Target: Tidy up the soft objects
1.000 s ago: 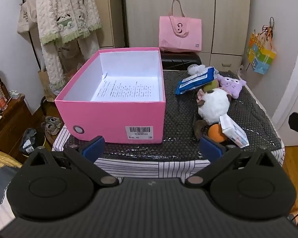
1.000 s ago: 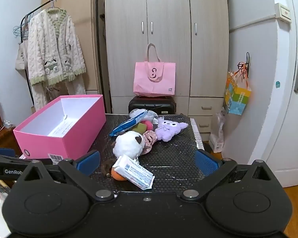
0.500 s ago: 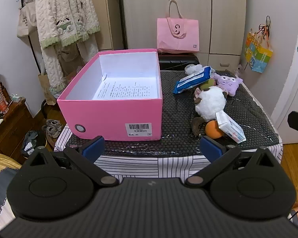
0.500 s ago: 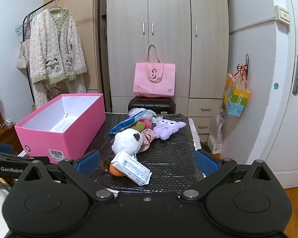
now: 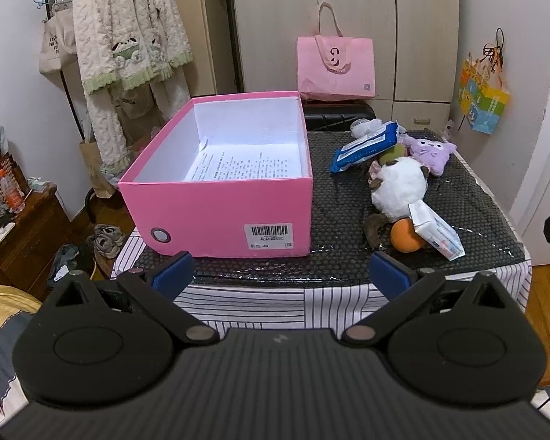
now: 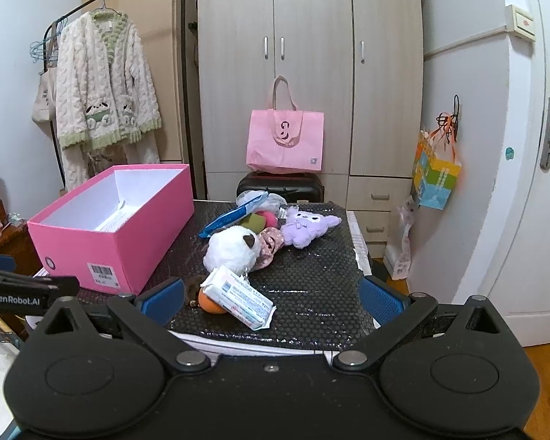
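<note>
Both tools (spread) before table

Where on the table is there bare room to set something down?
Bare mat lies right of the white plush, out to the table's right edge. The pink box holds only a paper sheet. Toys and packets crowd the middle.
</note>
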A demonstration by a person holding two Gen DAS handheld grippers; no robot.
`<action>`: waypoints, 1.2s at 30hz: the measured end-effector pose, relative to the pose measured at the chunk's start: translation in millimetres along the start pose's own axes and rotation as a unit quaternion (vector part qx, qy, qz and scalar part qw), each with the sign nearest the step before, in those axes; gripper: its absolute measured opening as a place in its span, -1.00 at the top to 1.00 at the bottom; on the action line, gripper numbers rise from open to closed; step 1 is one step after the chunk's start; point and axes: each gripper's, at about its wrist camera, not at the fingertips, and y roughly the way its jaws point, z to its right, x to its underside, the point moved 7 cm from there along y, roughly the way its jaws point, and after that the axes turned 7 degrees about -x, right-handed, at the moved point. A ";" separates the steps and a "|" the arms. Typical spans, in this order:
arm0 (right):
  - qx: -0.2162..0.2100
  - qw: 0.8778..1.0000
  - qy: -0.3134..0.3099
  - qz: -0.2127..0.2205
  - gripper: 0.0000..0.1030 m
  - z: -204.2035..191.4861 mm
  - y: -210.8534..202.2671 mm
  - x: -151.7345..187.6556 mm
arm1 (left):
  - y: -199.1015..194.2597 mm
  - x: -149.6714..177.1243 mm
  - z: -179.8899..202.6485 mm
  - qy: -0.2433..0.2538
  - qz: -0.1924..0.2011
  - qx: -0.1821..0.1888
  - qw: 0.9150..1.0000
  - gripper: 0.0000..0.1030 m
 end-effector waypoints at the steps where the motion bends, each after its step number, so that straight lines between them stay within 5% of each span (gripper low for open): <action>1: 0.001 1.000 -0.001 0.000 -1.00 -0.2 -0.3 0.3 | -0.3 0.3 0.2 0.001 0.001 0.001 1.000 -1.00; 36: 0.009 1.000 0.010 -0.003 -1.00 8.2 3.2 4.0 | -13.6 -0.5 -2.0 -0.002 0.032 0.004 0.999 -1.00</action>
